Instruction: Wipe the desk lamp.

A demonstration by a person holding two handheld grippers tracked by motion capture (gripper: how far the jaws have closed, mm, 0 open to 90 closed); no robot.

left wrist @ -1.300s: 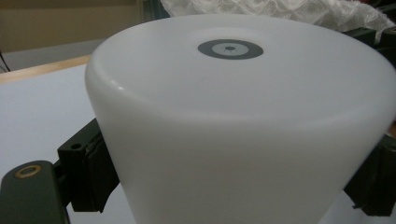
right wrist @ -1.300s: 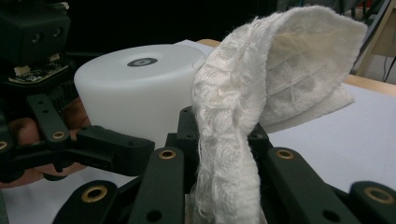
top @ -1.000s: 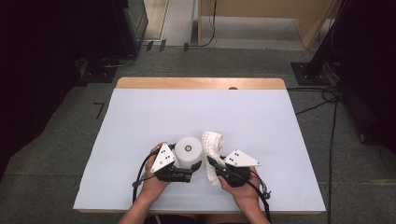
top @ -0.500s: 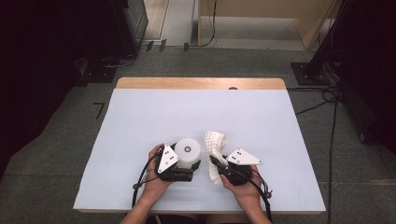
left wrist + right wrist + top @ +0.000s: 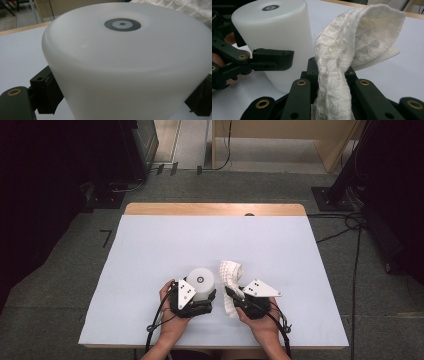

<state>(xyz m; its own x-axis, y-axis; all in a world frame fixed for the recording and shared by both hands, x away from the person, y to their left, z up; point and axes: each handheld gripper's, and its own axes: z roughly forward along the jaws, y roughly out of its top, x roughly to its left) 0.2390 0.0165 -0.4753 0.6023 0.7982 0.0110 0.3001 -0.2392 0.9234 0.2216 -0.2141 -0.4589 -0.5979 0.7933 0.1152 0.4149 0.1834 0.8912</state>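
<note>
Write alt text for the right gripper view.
A woven off-white cloth strip is clamped upright between the right tool's black jaws, its top flopping over to the right. Beside it, on the pale blue table, the left tool grips a white plastic cylinder.

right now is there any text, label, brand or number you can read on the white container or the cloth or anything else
No readable text anywhere.
White container: no words; just a dark ring mark on its top face.
Cloth: plain woven white, no tag or print.
Table: bare pale surface, no markings.
Grey plates on the left claw and right claw: white dots, no lettering.
</note>
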